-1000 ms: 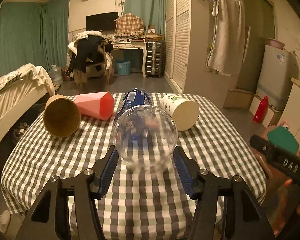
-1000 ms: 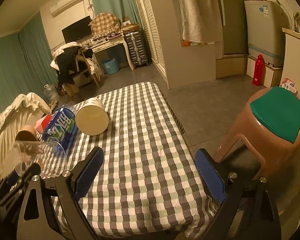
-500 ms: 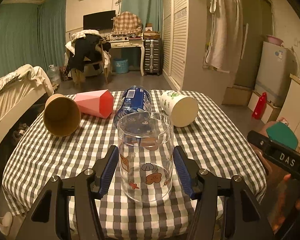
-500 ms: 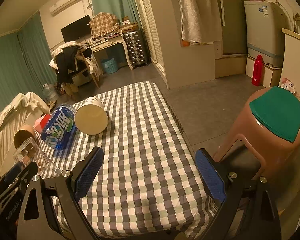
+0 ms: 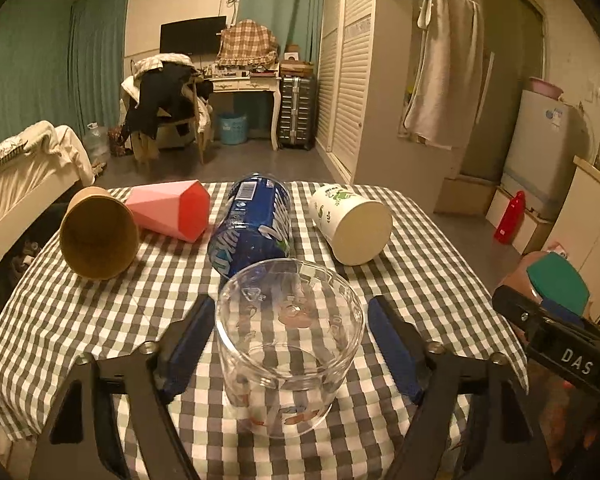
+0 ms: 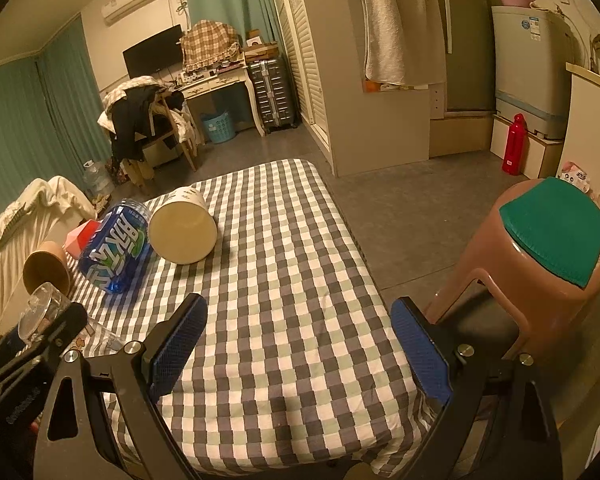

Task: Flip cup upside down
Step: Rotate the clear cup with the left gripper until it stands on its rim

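A clear glass cup (image 5: 290,344) with small cartoon prints stands on the checked tablecloth (image 5: 420,280), its flat base up and its mouth down. My left gripper (image 5: 290,340) is open, its blue pads a little apart from the cup on both sides. The cup also shows at the left edge of the right wrist view (image 6: 44,312), partly behind the left gripper. My right gripper (image 6: 298,350) is open and empty over the table's near right part.
On the table lie a brown paper cup (image 5: 98,232), a pink faceted cup (image 5: 172,210), a blue bottle (image 5: 256,220) and a white paper cup (image 5: 354,222), all on their sides. A brown stool with a green top (image 6: 548,248) stands right of the table.
The cup went from lying on its side to standing base up on the cloth. My left gripper's jaws have opened away from it. The right gripper has hardly moved.
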### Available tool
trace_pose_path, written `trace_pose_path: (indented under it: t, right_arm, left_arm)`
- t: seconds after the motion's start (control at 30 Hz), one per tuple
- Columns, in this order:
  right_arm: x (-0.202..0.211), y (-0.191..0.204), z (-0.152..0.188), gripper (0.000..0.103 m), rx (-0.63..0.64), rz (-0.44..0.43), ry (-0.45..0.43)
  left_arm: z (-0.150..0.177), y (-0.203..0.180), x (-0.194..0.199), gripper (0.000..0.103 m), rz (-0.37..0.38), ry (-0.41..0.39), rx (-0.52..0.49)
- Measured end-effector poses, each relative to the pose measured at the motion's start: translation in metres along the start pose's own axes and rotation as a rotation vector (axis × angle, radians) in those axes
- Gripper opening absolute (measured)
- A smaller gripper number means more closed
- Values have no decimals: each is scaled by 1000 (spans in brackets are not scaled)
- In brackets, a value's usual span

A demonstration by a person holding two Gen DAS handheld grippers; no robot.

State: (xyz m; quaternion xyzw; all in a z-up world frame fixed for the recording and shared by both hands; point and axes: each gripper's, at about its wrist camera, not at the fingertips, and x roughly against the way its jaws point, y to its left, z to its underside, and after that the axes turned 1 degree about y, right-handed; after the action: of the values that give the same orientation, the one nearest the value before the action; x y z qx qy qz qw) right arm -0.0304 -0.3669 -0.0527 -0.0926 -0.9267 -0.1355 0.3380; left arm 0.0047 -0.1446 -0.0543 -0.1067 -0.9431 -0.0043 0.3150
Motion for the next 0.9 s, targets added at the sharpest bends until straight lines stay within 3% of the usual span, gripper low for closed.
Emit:
trace_pose_path:
  t: [0.03,0.53,0.9]
  right_arm:
    - [0,0,0,93,1,-1,0]
    - [0,15,1,93,60,8,-20]
    - [0,17,0,93,90,39,-29]
  left_arm:
    - [0,-2,-2,62,-5,2,-11]
    - [-23,-9,-28,62,12,-37,-18]
    - [-20,-4,-37,62,40,-39,-4]
